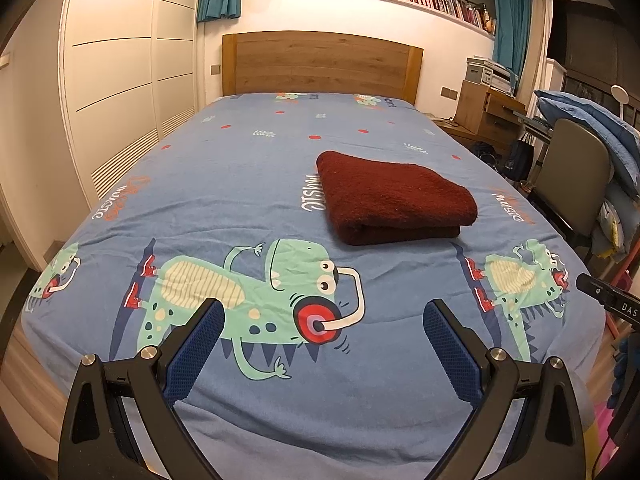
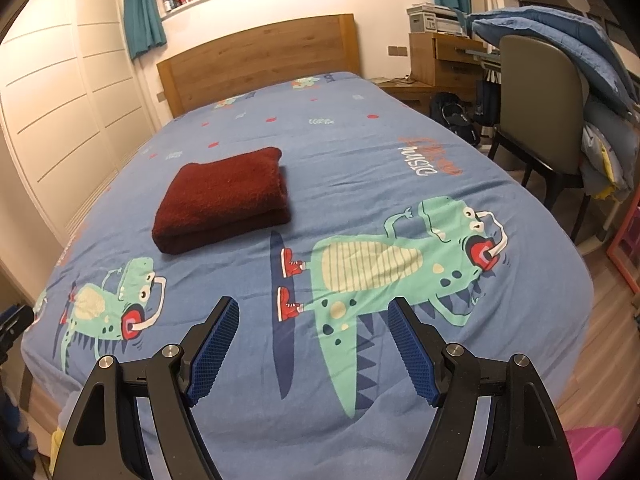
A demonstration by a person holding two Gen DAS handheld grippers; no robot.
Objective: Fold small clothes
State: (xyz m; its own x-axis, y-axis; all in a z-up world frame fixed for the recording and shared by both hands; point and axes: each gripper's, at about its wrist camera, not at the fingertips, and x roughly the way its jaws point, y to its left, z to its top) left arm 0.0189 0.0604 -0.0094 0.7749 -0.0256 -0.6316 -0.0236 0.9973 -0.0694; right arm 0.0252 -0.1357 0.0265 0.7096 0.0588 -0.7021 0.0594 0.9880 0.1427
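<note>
The dark red cloth [image 1: 394, 200] lay folded into a thick, neat rectangle on the bed [image 1: 248, 184], well out from the near edge and roughly midway toward the headboard [image 1: 320, 62]. Its layered fold faced the cameras, with the edges stacked evenly, so it looked finished and set down where it would stay flat on the blue dinosaur-print sheet. The left gripper [image 1: 323, 320] hung above the near end of the bed, its blue-padded fingers [image 1: 200, 344] spread wide with nothing between them, well short of the cloth. The right gripper [image 2: 313, 318] hung the same way, fingers [image 2: 216, 344] spread and empty, with the cloth ahead and to its left. Both were drawn back and apart from the cloth, which suggested the fold was judged done and the cloth released. A chair [image 2: 536, 112] piled with blue bedding [image 2: 560, 36] stood beside the bed, seemingly kept out of the working area
</note>
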